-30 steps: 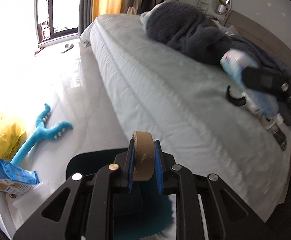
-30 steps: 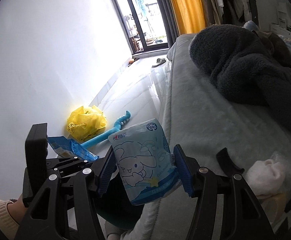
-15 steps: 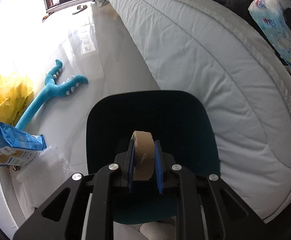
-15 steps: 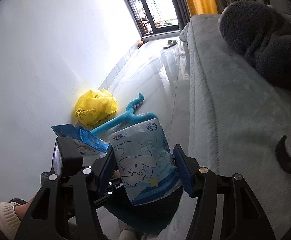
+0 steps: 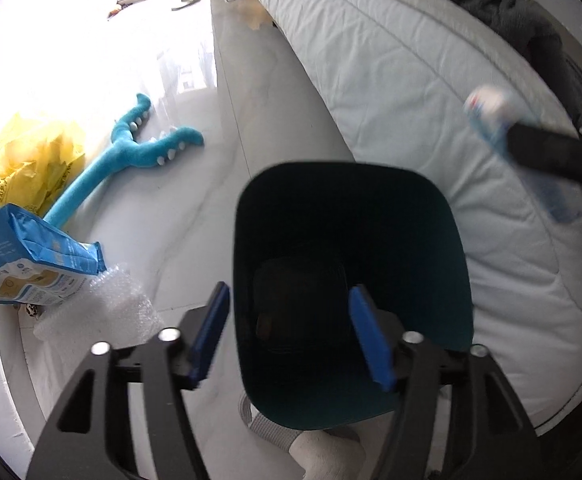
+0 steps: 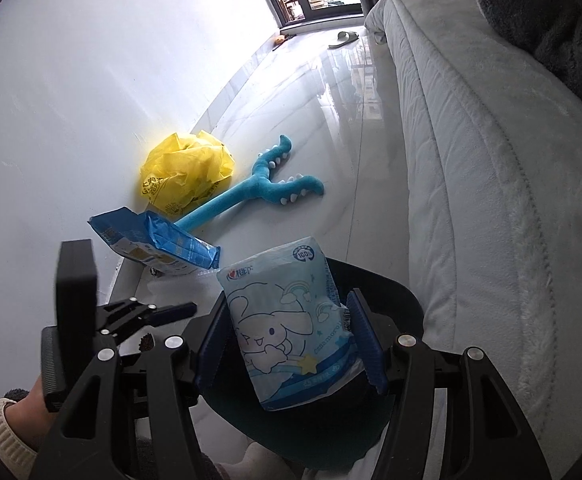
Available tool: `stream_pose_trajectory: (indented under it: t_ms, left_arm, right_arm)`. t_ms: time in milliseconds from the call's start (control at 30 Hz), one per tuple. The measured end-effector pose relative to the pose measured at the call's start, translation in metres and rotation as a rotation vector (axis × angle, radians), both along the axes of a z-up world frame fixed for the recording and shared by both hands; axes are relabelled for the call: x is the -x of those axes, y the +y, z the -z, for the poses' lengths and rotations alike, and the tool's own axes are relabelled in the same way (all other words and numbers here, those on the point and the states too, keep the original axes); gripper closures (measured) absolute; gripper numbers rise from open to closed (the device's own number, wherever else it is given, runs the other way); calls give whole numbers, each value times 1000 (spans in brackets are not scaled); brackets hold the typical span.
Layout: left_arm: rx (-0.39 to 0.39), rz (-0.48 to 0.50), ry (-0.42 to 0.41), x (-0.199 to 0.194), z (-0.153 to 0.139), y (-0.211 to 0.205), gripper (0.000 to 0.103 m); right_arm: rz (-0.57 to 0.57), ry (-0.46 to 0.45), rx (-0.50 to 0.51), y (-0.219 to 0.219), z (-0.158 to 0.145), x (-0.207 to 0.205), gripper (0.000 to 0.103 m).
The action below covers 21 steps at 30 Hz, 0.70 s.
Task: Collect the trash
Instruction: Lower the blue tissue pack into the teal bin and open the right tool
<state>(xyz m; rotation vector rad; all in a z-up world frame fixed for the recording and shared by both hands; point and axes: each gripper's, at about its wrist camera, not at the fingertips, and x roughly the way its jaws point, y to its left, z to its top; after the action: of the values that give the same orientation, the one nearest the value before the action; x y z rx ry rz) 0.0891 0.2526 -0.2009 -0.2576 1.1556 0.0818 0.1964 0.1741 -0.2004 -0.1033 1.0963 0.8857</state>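
Item: pale-blue cartoon-printed tissue pack [image 6: 291, 320], clamped in my right tool [image 6: 287, 344] above the dark teal plastic bin [image 5: 351, 208]. My left tool [image 5: 291, 332] over that bin: jaws opening, nothing between. Bin stands on floor beside the white bed [image 5: 391, 60].

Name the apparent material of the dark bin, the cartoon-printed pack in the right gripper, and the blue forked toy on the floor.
Bin: probably rigid plastic; smooth, matte teal walls with rounded corners.
Pack: thin, glossy plastic film; it creases and carries a printed picture.
Toy: plush fabric, likely stuffed; soft fuzzy surface with small white sewn-on spikes.
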Motion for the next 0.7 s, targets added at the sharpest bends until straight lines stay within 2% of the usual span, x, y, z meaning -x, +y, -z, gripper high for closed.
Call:
stream_pose_trajectory:
  t_ms: [267, 367, 433, 533, 700]
  left_arm:
    - [-4, -73, -148, 2, -43, 23, 21]
    - [2, -94, -224, 5, -69, 27, 16]
    - [-51, -102, -273, 7, -87, 25, 14]
    - [-73, -116, -313, 7, -105, 24, 13]
    - [-105, -69, -374, 10, -127, 13, 11]
  right_arm:
    - [12, 43, 68, 21, 37, -9, 44]
    - [13, 59, 90, 31, 48, -10, 44]
    - [12, 61, 113, 36, 56, -10, 44]
    - [16, 70, 140, 42, 68, -10, 44]
    - [22, 107, 183, 43, 87, -9, 44]
